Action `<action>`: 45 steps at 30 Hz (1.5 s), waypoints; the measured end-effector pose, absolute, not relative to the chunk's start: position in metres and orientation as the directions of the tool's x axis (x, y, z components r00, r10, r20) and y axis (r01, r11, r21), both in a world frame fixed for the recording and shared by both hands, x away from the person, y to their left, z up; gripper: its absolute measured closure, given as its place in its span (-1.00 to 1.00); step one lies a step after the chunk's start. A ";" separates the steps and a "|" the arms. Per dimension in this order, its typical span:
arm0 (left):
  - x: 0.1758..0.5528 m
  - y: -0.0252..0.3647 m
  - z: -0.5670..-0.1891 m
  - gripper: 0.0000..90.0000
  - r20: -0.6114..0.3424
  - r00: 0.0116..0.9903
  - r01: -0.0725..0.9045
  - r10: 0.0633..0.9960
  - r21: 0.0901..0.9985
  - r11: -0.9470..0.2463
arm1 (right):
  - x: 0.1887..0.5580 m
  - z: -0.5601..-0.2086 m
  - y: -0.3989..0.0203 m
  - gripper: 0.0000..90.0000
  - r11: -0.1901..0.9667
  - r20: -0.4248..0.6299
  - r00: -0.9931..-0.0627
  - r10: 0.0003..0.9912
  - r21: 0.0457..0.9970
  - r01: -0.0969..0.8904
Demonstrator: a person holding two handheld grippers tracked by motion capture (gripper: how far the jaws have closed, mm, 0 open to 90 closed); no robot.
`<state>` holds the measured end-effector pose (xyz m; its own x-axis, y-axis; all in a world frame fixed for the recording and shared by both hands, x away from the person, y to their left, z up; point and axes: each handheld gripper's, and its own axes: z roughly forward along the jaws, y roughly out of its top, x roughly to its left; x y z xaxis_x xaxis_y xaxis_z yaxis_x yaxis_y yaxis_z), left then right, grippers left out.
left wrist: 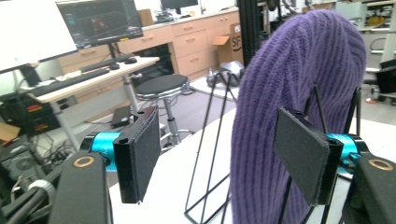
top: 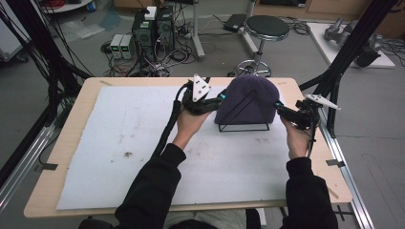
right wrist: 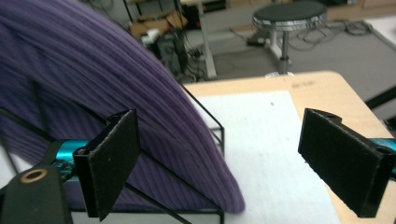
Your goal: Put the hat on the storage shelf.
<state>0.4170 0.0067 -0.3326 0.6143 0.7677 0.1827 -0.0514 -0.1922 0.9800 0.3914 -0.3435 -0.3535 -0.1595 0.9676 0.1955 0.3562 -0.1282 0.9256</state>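
Draped, ribbed purple beanie (top: pixel 250 98) on wire stand (top: pixel 243 128).

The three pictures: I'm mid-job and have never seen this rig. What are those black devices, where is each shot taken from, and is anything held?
A person stands at a table covered by a white mat, holding a two-jaw tool in each hand. The high view looks down from above: left gripper and right gripper flank a purple knit hat draped over a black wire stand. The other two pictures come from cameras riding on each gripper, looking along its black jaws. In both, the jaws stand open beside the hat; nothing is gripped.
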 end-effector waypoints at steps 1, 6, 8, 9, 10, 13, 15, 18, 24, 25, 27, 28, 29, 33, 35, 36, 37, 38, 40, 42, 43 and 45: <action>0.415 0.011 -0.332 -0.29 0.183 0.611 -0.051 0.770 0.980 -0.192 | 0.389 -0.352 -0.343 -0.74 -0.133 0.199 -0.165 0.966 0.929 0.344; 0.402 0.034 -0.328 -0.34 0.181 0.584 -0.071 0.791 0.982 -0.173 | 0.378 -0.344 -0.334 -0.75 -0.109 0.165 -0.196 0.967 0.958 0.266; 0.396 0.044 -0.327 -0.34 0.174 0.573 -0.081 0.801 0.984 -0.156 | 0.375 -0.342 -0.328 -0.75 -0.090 0.146 -0.214 0.966 0.964 0.249; 0.393 0.049 -0.327 -0.34 0.174 0.566 -0.089 0.806 0.985 -0.150 | 0.374 -0.341 -0.325 -0.75 -0.077 0.133 -0.221 0.966 0.967 0.245; 0.390 0.054 -0.327 -0.34 0.175 0.558 -0.096 0.811 0.985 -0.147 | 0.373 -0.341 -0.322 -0.75 -0.067 0.122 -0.226 0.966 0.969 0.239; 0.382 0.069 -0.326 -0.35 0.167 0.543 -0.104 0.823 0.986 -0.132 | 0.369 -0.341 -0.316 -0.75 -0.053 0.107 -0.240 0.965 0.974 0.221; 0.377 0.080 -0.327 -0.36 0.135 0.539 -0.097 0.831 0.990 -0.097 | 0.367 -0.341 -0.313 -0.75 -0.045 0.097 -0.243 0.965 0.976 0.214; 0.368 0.094 -0.328 -0.36 0.102 0.523 -0.097 0.846 0.993 -0.060 | 0.365 -0.342 -0.309 -0.75 -0.030 0.078 -0.242 0.967 0.980 0.196; 0.351 0.118 -0.332 -0.45 0.121 0.455 -0.130 0.883 0.989 -0.068 | 0.359 -0.346 -0.308 -0.75 -0.029 0.073 -0.245 0.967 0.983 0.180; 0.348 0.123 -0.334 -0.45 0.121 0.446 -0.134 0.887 0.989 -0.068 | 0.358 -0.347 -0.309 -0.75 -0.027 0.071 -0.245 0.967 0.983 0.180; 0.344 0.132 -0.338 -0.46 0.120 0.428 -0.137 0.896 0.988 -0.067 | 0.356 -0.349 -0.310 -0.75 -0.026 0.071 -0.244 0.967 0.983 0.181; 0.342 0.138 -0.339 -0.47 0.109 0.416 -0.132 0.903 0.990 -0.058 | 0.355 -0.350 -0.311 -0.75 -0.025 0.070 -0.244 0.967 0.982 0.186; 0.340 0.143 -0.341 -0.47 0.087 0.407 -0.123 0.909 0.992 -0.040 | 0.354 -0.352 -0.312 -0.75 -0.026 0.072 -0.241 0.968 0.982 0.190; 0.338 0.162 -0.342 -0.47 0.047 0.377 -0.100 0.925 0.995 -0.009 | 0.352 -0.356 -0.313 -0.78 -0.020 0.068 -0.228 0.971 0.978 0.208; 0.337 0.170 -0.344 -0.47 0.042 0.357 -0.099 0.933 0.995 -0.007 | 0.352 -0.357 -0.311 -0.78 -0.014 0.062 -0.219 0.974 0.976 0.216; 0.335 0.174 -0.345 -0.47 0.041 0.347 -0.098 0.937 0.995 -0.007 | 0.351 -0.356 -0.311 -0.78 -0.013 0.061 -0.219 0.974 0.976 0.216; 0.334 0.178 -0.347 -0.47 0.038 0.339 -0.095 0.940 0.995 -0.006 | 0.350 -0.356 -0.309 -0.78 -0.015 0.063 -0.220 0.974 0.977 0.214; 0.332 0.181 -0.349 -0.47 0.036 0.332 -0.094 0.942 0.996 -0.005 | 0.349 -0.356 -0.308 -0.78 -0.011 0.059 -0.221 0.973 0.977 0.213; 0.327 0.188 -0.353 -0.47 0.029 0.324 -0.084 0.946 0.996 -0.002 | 0.347 -0.355 -0.306 -0.78 0.005 0.042 -0.220 0.975 0.978 0.210; 0.320 0.195 -0.358 -0.47 0.016 0.312 -0.073 0.950 0.997 0.007 | 0.344 -0.355 -0.305 -0.78 0.015 0.033 -0.225 0.974 0.978 0.208; 0.318 0.198 -0.360 -0.47 0.012 0.307 -0.073 0.952 0.997 0.011 | 0.343 -0.354 -0.305 -0.78 0.017 0.032 -0.224 0.974 0.977 0.212; 0.312 0.204 -0.366 -0.47 0.009 0.291 -0.067 0.957 0.998 0.011 | 0.340 -0.354 -0.305 -0.78 0.010 0.038 -0.223 0.974 0.977 0.212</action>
<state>0.3121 0.2041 -0.3658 0.2907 0.9568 0.0090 -0.0671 0.0110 0.9977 0.3405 -0.3047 -0.3538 -0.2229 0.9741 0.0379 0.2117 0.0104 0.9773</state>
